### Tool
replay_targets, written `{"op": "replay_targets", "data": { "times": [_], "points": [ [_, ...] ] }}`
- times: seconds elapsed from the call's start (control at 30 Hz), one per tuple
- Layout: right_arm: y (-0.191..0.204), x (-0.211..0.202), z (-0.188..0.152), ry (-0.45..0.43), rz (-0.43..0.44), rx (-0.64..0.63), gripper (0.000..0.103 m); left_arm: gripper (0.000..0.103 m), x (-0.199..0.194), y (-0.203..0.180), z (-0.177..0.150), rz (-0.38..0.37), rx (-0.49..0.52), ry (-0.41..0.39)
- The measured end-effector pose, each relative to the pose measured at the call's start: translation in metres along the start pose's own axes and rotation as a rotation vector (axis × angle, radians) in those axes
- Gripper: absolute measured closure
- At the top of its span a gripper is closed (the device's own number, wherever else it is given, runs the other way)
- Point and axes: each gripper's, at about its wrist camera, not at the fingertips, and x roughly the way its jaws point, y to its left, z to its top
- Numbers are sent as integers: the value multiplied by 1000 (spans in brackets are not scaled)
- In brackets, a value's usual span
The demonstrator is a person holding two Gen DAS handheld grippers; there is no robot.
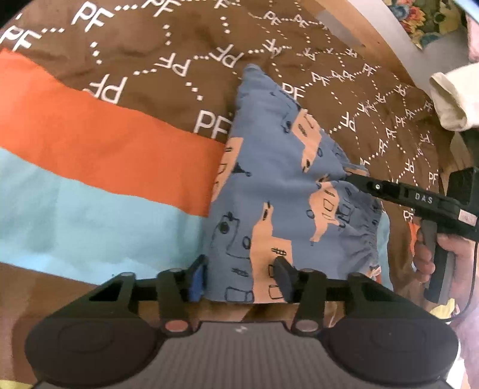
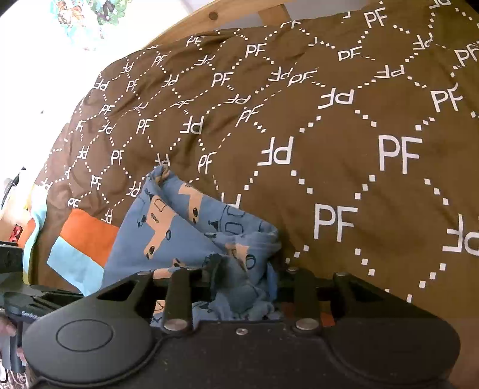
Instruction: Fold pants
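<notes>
the left gripper (image 1: 241, 276) is matte black: two round housings flank a grey ribbed plate, angular link arms carry silver and copper-toned rivets, and one of its fingers (image 1: 197, 281) has a blue pad. the right gripper (image 2: 245, 278) is built alike, with a small screw in the plate between its housings. its side bears white "das" lettering, a silver screw, and a thin black cable, probably from the handle, by the person's hand (image 1: 449, 257).

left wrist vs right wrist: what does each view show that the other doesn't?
Left wrist only: the right hand-held gripper seen from the side, reaching onto the pants, the hand holding it, and a cream cloth at the bed's edge.
Right wrist only: bunched fabric between its own fingers, and the wooden bed frame.
Both: blue truck-print pants on the brown PF-print bedspread with orange and light-blue stripes.
</notes>
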Motion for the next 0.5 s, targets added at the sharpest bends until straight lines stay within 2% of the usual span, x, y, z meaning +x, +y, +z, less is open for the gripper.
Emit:
{"op": "replay_targets", "data": {
  "times": [0.1,0.13,0.17,0.27,0.5],
  "points": [
    [2,2,0,12,-9,-20,67,61,-2,2,1,-4,-14,6],
    [3,2,-1,16,-13,-29,68,66,-2,2,1,-5,-12,9],
    [5,3,-1,18,-24,-43,75,74,-2,0,1,1,-7,10],
    [13,2,-4,11,-64,-108,85,82,-5,-6,1,21,26,14],
    [28,-13,-15,-67,-100,-167,90,87,-16,-25,2,48,108,5]
  ]
}}
